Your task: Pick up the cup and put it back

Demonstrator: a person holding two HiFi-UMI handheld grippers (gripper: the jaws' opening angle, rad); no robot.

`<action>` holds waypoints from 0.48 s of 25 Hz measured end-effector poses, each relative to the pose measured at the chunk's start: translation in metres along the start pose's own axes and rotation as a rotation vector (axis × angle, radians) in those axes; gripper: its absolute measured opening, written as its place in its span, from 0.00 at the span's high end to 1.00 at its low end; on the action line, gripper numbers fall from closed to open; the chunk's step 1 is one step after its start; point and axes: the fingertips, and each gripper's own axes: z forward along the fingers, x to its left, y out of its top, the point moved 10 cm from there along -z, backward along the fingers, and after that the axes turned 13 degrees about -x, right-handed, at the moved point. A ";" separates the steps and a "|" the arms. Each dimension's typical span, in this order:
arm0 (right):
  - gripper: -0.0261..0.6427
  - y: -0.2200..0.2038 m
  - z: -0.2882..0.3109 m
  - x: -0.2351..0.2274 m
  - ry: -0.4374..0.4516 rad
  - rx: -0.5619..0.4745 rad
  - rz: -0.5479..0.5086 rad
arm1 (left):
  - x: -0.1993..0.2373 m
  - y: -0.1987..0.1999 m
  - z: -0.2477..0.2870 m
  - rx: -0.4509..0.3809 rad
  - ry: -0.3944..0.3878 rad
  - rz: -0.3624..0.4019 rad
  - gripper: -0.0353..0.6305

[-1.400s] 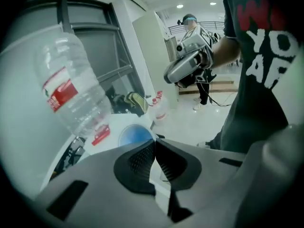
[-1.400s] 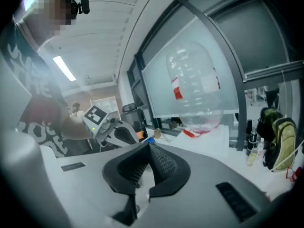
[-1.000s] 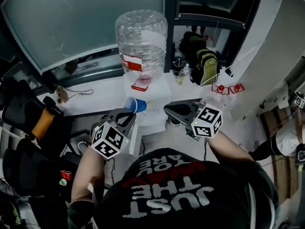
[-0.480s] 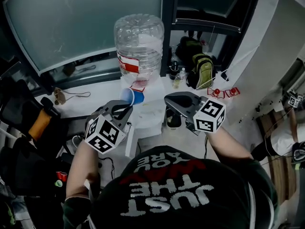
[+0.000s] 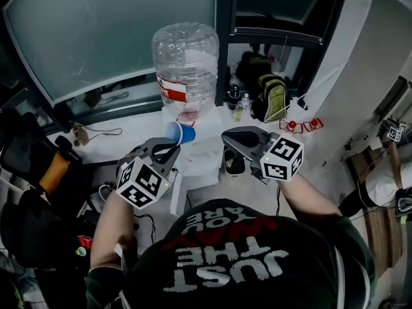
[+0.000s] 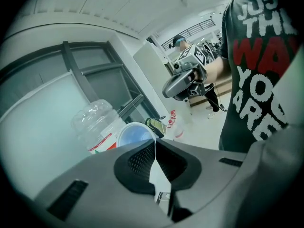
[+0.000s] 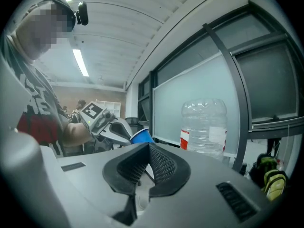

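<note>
The blue cup point(image 5: 178, 132) hangs tilted in the air in front of the water bottle, its open mouth point(image 6: 135, 134) facing my left gripper view. My left gripper point(image 5: 168, 144) is shut on the cup's rim, and the thin wall runs between its pads point(image 6: 154, 140). My right gripper point(image 5: 226, 137) hovers to the right of the cup, a short way apart from it, shut with nothing in it. In the right gripper view its tips point(image 7: 148, 144) meet, and the cup point(image 7: 141, 137) shows just beyond them.
A big clear water bottle point(image 5: 185, 66) stands upside down on a white dispenser point(image 5: 205, 156) right behind the cup. A green backpack point(image 5: 270, 98) and small bottles point(image 5: 239, 102) sit at the back right. A dark chair point(image 5: 35, 172) stands at the left.
Both grippers have risen a little, and the cup has gone up with the left one, closer to the bottle's neck. Neither grip has changed.
</note>
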 end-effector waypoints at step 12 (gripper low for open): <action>0.91 -0.024 -0.003 -0.014 -0.029 0.035 0.048 | -0.027 -0.048 0.041 0.067 -0.089 -0.101 0.92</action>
